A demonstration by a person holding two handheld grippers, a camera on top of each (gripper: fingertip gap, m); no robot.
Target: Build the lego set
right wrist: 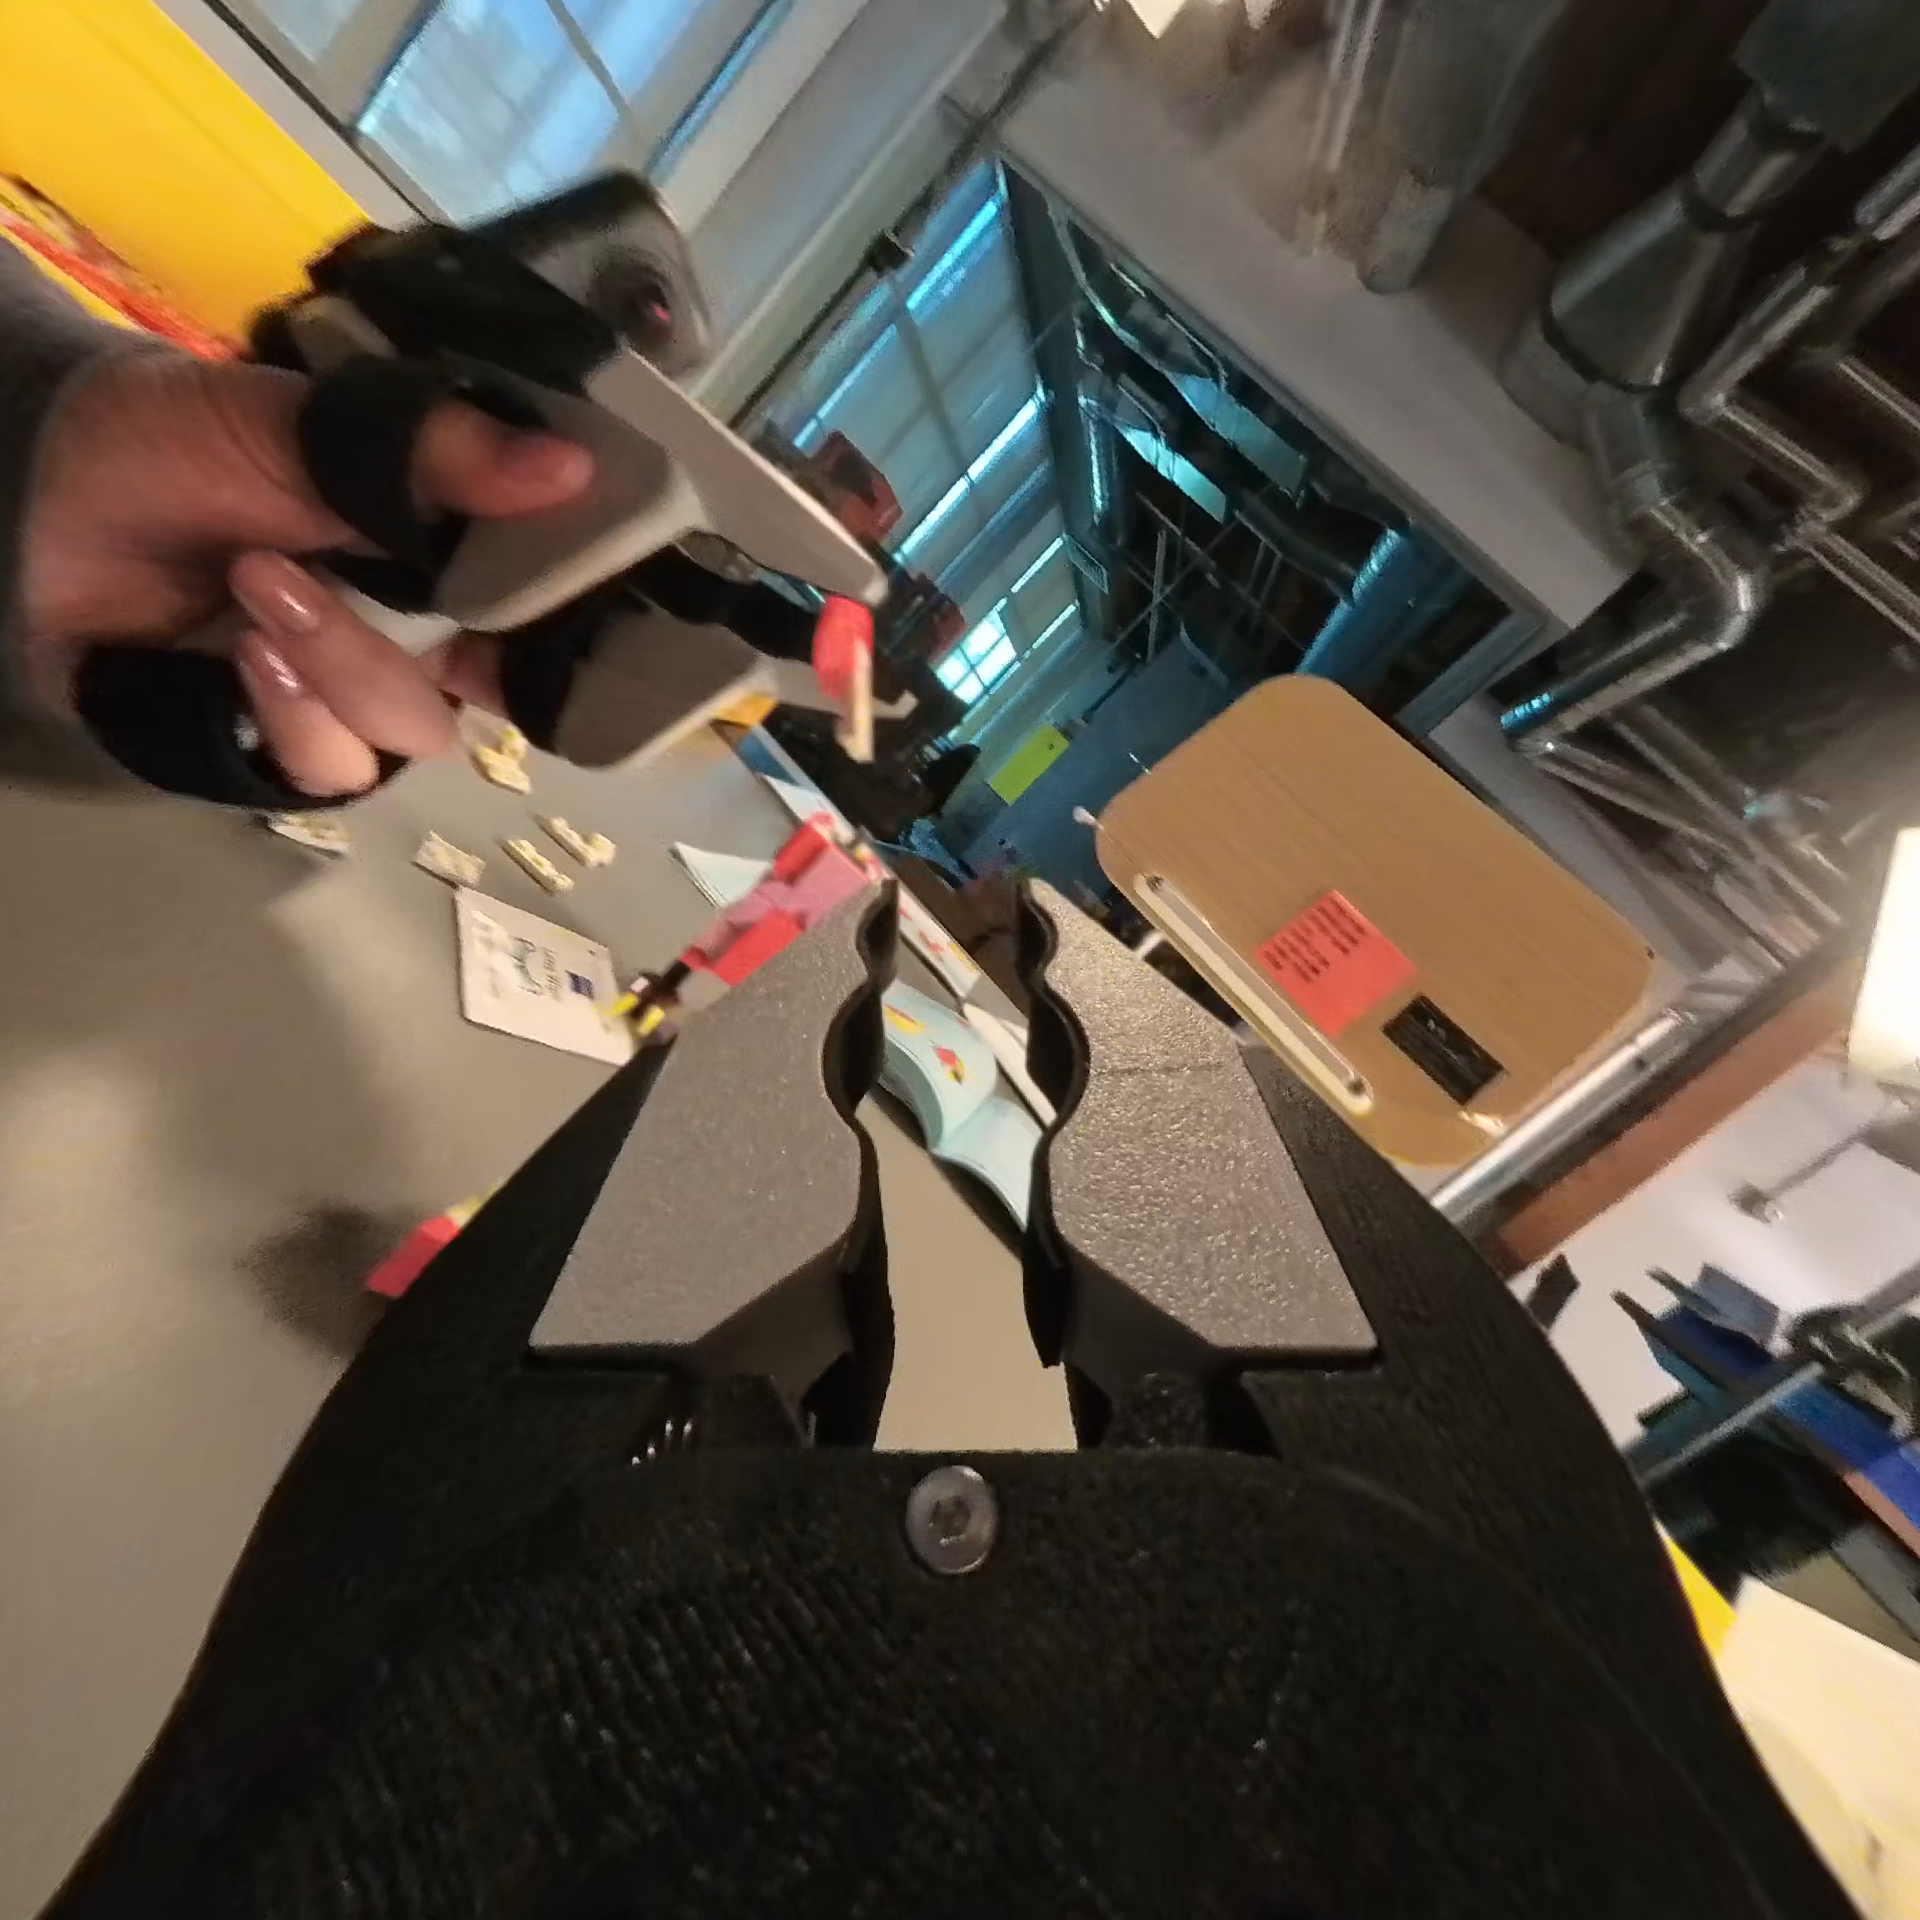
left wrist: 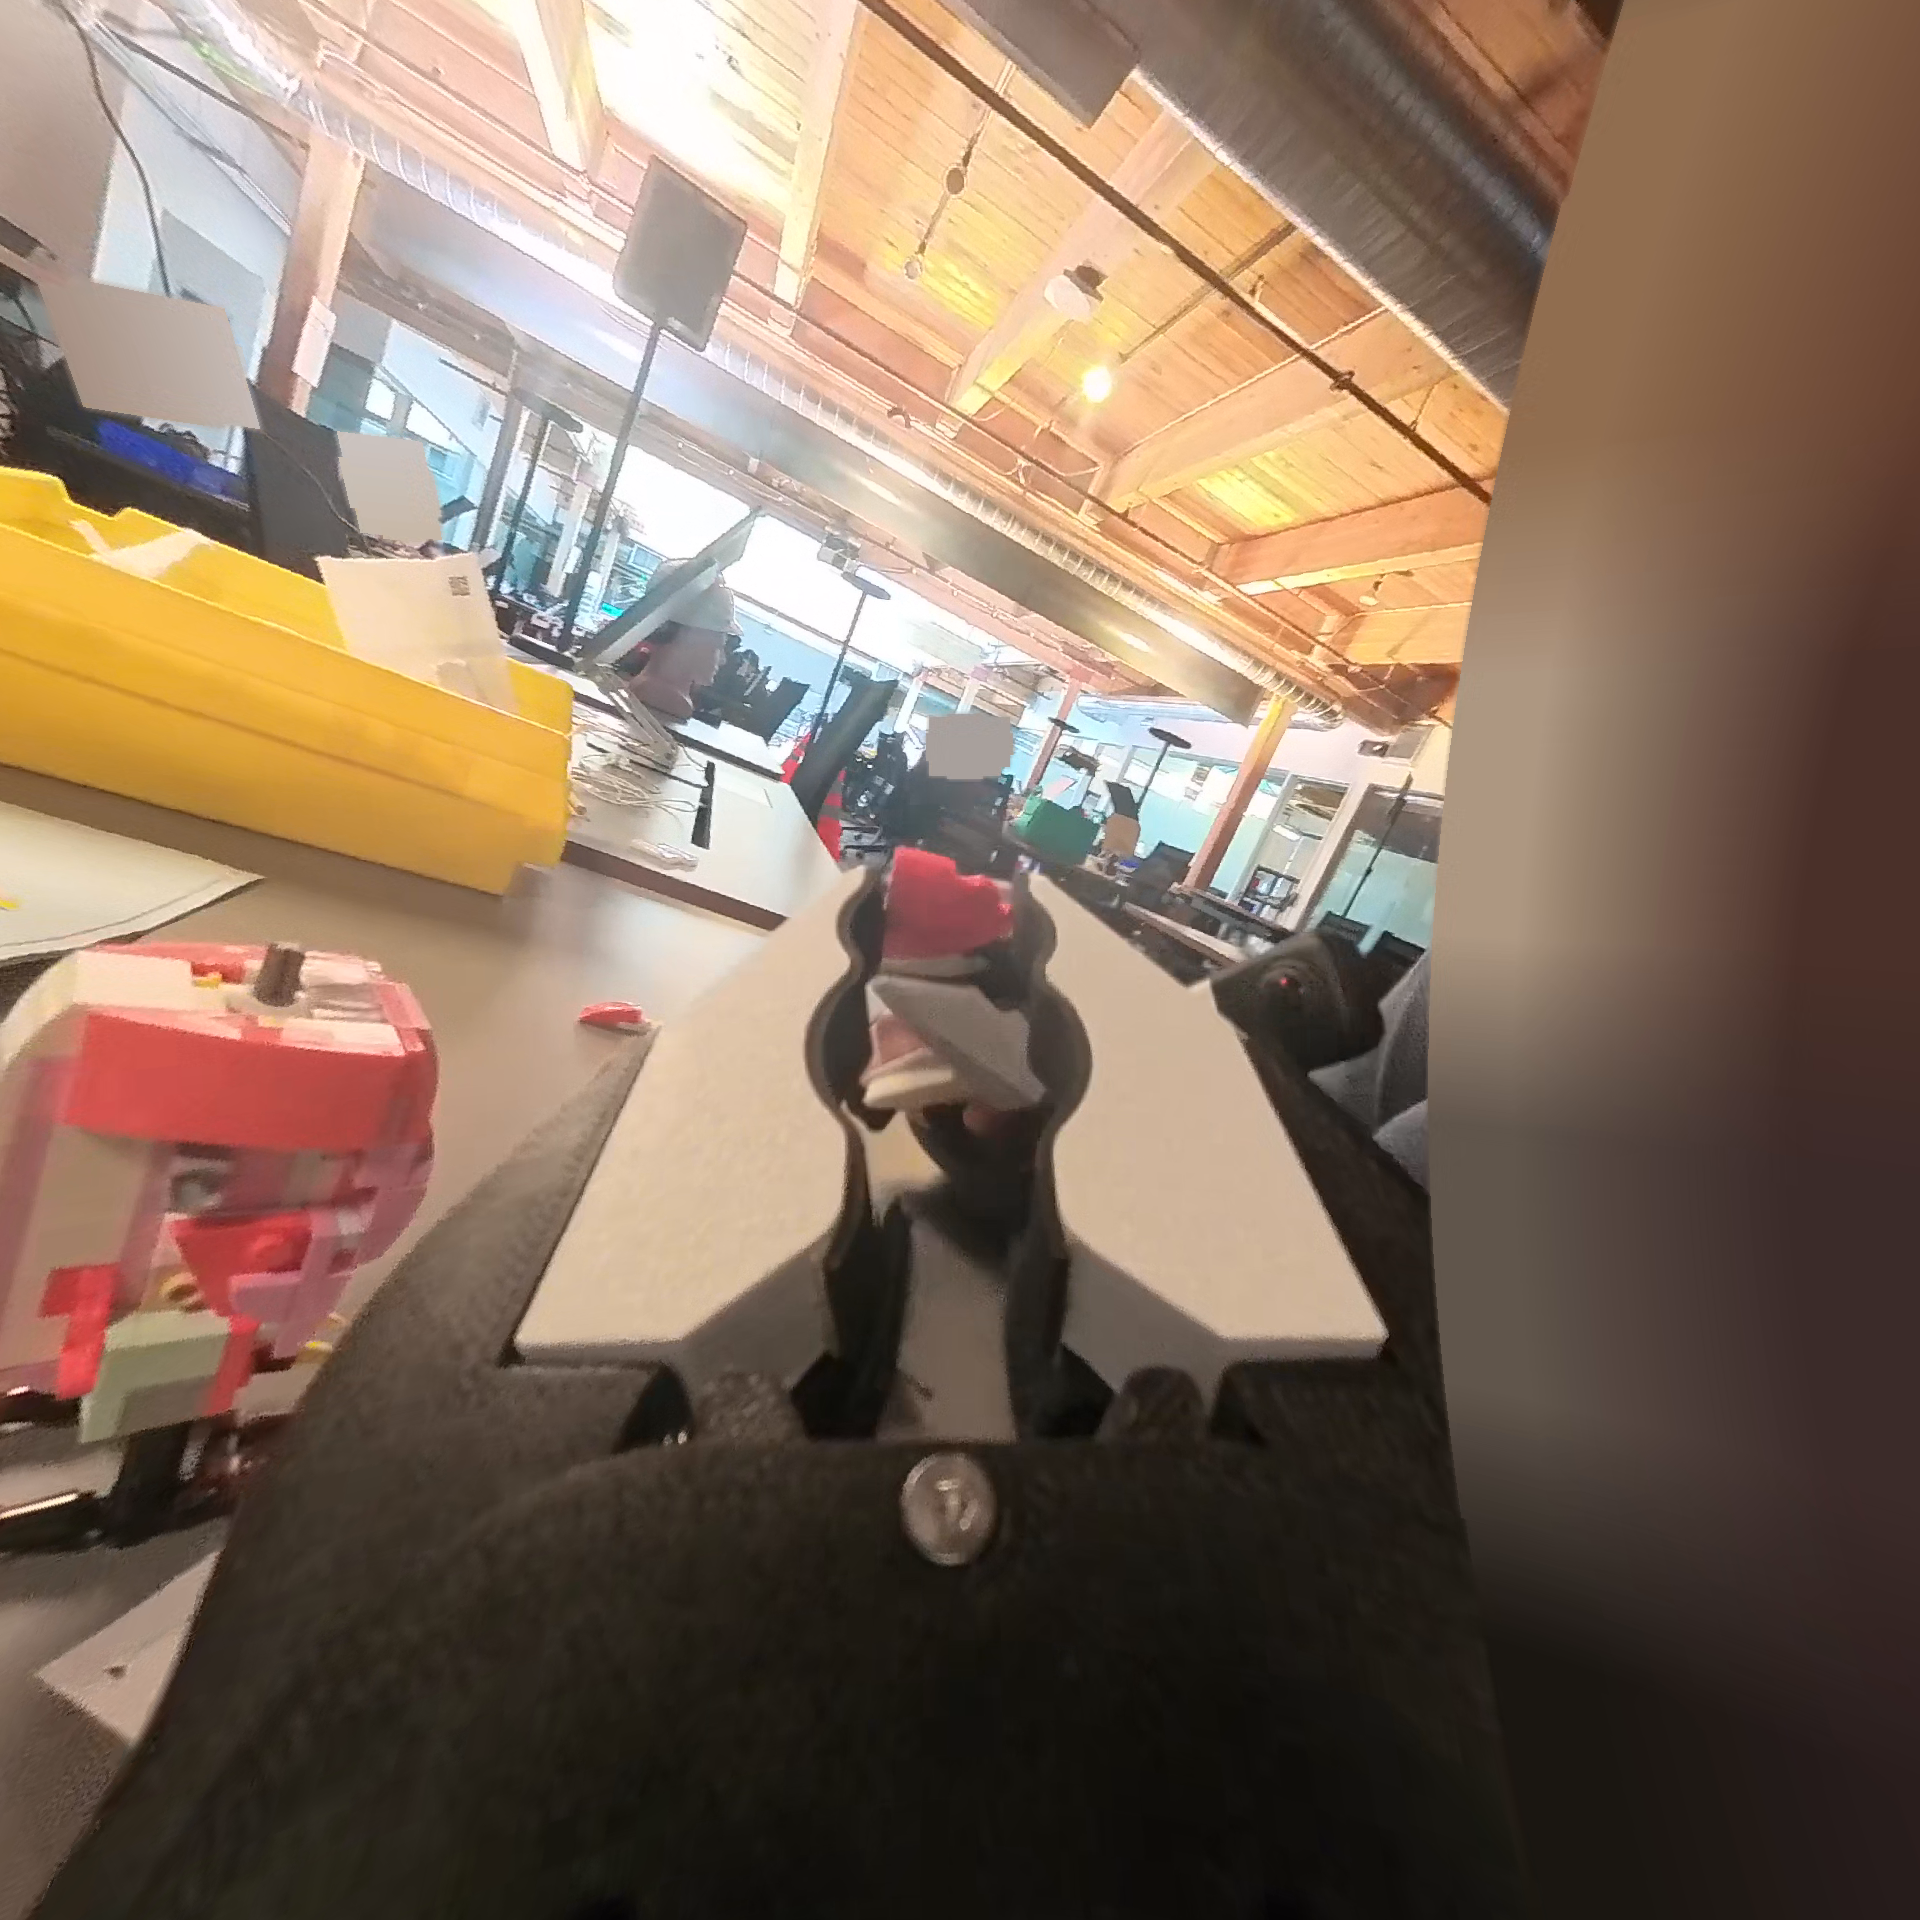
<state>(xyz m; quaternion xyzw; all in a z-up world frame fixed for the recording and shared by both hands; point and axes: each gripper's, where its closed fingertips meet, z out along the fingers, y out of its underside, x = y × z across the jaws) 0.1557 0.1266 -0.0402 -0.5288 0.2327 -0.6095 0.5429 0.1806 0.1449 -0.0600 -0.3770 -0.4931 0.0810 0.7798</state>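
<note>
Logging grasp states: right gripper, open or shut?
Open. The right gripper shows a clear gap between its black fingers, nothing held.

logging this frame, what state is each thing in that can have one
left gripper: shut on a small red and white brick piece, held up off the table
right gripper: open, nothing between its fingers
red and pink brick model: part built, standing on the grey table
booklet: lying open on the table
cream brick plates: loose, scattered flat on the table
yellow bin: open-topped, papers inside
</note>
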